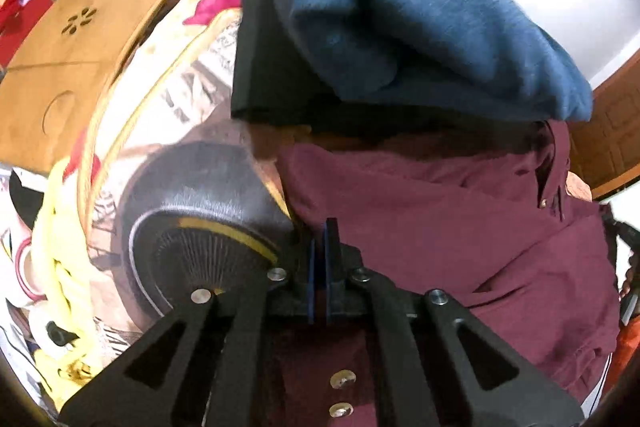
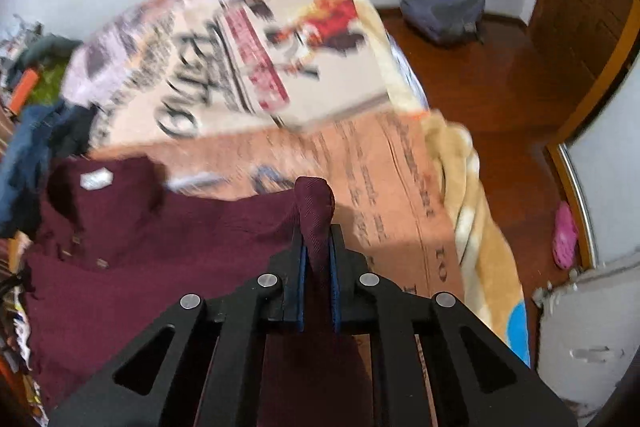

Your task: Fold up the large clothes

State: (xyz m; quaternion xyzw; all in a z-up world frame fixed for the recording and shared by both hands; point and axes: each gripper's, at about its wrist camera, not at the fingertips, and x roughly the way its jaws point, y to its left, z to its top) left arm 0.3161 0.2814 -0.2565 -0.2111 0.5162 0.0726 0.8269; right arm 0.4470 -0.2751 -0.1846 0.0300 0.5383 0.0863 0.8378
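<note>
A maroon button-up shirt (image 1: 460,227) lies spread on the printed bed cover (image 1: 192,155). It also shows in the right wrist view (image 2: 160,251), collar at the upper left. My left gripper (image 1: 325,247) has its jaws pressed together at the shirt's left edge; whether cloth sits between them is hidden. My right gripper (image 2: 318,251) is shut on a bunched fold of the maroon shirt, which sticks up between the blue pads (image 2: 334,291).
A blue folded garment (image 1: 400,11) lies on a black one (image 1: 264,67) beyond the shirt. A wooden lap tray (image 1: 76,59) sits at the left. The bed edge (image 2: 472,211) drops to a wooden floor (image 2: 500,99) with a grey bag (image 2: 444,15) and a pink slipper (image 2: 564,235).
</note>
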